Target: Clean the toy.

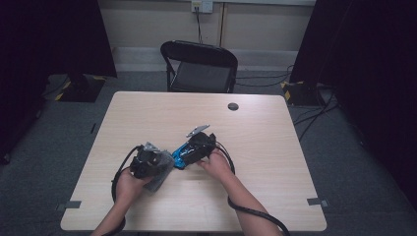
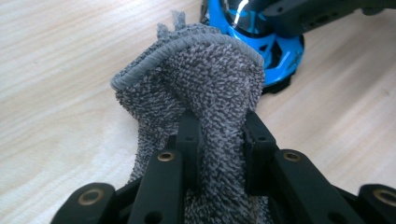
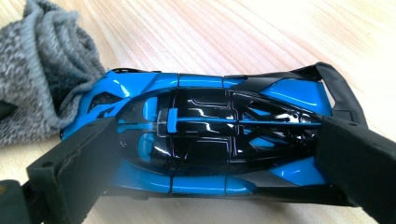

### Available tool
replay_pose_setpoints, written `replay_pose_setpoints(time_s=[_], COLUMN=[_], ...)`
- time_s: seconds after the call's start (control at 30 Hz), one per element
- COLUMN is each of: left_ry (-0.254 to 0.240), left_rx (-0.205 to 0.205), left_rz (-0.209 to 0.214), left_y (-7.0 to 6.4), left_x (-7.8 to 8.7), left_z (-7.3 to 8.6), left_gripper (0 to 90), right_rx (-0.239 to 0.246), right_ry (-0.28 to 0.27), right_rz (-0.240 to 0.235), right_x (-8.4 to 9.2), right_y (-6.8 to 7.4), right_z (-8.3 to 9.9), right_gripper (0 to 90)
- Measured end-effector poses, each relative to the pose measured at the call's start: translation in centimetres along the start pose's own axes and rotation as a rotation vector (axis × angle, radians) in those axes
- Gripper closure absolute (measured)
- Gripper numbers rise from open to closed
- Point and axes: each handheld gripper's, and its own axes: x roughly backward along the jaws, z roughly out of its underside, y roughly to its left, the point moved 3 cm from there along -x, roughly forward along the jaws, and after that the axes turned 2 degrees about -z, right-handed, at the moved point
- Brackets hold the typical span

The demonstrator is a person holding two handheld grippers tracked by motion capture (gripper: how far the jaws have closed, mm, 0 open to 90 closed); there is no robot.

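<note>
A grey terry cloth (image 2: 205, 70) is bunched up between the jaws of my left gripper (image 2: 219, 128), which is shut on it. Seen from above, the left gripper (image 1: 147, 160) sits at the table's front middle with the cloth (image 1: 162, 176) hanging under it. A blue and black toy car (image 3: 210, 130) lies on the wood, and my right gripper (image 3: 219, 140) is shut on it with one jaw at each end. The cloth (image 3: 42, 70) touches the car's nose. In the high view the car (image 1: 181, 156) lies just left of the right gripper (image 1: 191, 151).
The light wooden table (image 1: 255, 147) has a round cable hole (image 1: 233, 106) near its far edge. A black folding chair (image 1: 201, 66) stands behind it. Dark curtains hang at both sides and cables run over the floor at the right.
</note>
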Motion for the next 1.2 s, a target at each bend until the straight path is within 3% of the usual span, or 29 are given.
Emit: replay_pose_setpoints(time_s=[1.2], left_ry=[0.011], left_rx=[-0.050], left_rz=[0.117], left_y=[-3.9], left_x=[-0.3], left_z=[-0.1], left_gripper=[72.7], right_rx=[0.000], right_ry=[0.001], right_rz=[0.000], right_x=[0.0], right_y=[0.2], right_z=[0.0], right_gripper=[0.0])
